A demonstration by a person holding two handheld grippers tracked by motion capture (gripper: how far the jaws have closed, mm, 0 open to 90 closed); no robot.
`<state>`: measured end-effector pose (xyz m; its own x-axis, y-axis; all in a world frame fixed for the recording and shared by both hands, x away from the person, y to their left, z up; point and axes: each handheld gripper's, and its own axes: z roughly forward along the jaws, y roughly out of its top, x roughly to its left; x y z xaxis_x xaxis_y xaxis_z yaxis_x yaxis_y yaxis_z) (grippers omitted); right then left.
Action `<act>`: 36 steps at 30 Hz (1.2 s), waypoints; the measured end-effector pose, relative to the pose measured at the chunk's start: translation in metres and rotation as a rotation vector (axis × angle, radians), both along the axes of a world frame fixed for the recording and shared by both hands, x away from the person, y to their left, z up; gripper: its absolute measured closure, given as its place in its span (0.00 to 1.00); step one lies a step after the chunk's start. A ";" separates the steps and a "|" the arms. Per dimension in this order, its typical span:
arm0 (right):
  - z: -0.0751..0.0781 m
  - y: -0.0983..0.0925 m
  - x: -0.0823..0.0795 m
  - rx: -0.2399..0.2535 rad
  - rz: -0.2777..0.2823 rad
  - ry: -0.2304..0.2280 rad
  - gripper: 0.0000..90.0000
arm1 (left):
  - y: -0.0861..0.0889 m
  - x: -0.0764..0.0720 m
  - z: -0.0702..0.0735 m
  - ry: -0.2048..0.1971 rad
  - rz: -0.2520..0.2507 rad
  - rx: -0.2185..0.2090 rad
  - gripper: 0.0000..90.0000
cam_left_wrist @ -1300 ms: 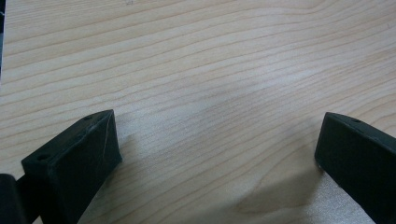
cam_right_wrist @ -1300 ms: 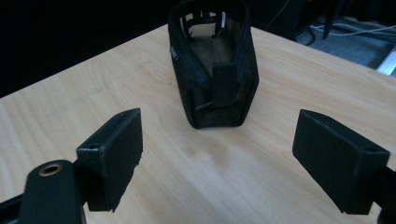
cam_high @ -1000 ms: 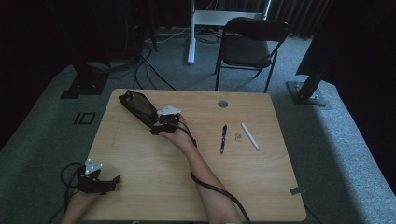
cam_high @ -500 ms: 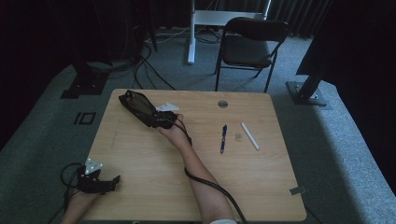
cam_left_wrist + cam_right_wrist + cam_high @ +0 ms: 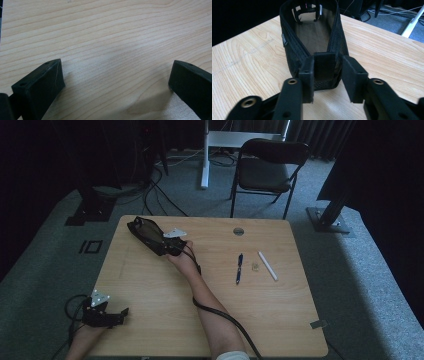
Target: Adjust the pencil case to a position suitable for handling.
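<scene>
A black mesh pouch [image 5: 312, 40] lies unzipped on the far left part of the wooden table [image 5: 280, 320], its mouth gaping toward the right gripper view. Its brown lining shows inside, and a few small things sit at its far end, too dim to tell apart. The right gripper [image 5: 325, 80] is at the near end of the pouch: a black tab at that end stands between its jaws, which have just been closing, yet a narrow gap shows on either side of the tab, so the pads do not press on it. Right of the pouch, well apart, a blue pen [image 5: 239, 268] and a white stick [image 5: 267, 265] lie on the table with a small pale bit [image 5: 255, 266] between them. The left gripper [image 5: 115, 82] rests at the near left corner, jaws spread wide over bare wood.
</scene>
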<state>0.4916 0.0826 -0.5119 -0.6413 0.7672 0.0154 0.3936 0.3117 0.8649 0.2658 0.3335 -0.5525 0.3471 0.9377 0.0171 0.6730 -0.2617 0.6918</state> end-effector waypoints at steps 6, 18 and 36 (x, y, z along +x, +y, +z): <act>0.001 0.001 0.001 0.004 0.016 0.015 0.81 | 0.000 0.000 0.000 0.000 0.000 0.000 0.00; 0.001 -0.007 -0.008 0.010 0.030 0.023 0.81 | 0.000 0.000 0.000 0.000 0.000 0.000 0.00; 0.003 -0.021 -0.027 -0.001 0.074 0.015 0.81 | 0.000 0.000 0.000 0.000 0.000 -0.001 0.00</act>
<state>0.4643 0.0613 -0.5094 -0.6959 0.7178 0.0243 0.3820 0.3413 0.8588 0.2657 0.3334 -0.5525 0.3467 0.9378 0.0159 0.6729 -0.2605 0.6924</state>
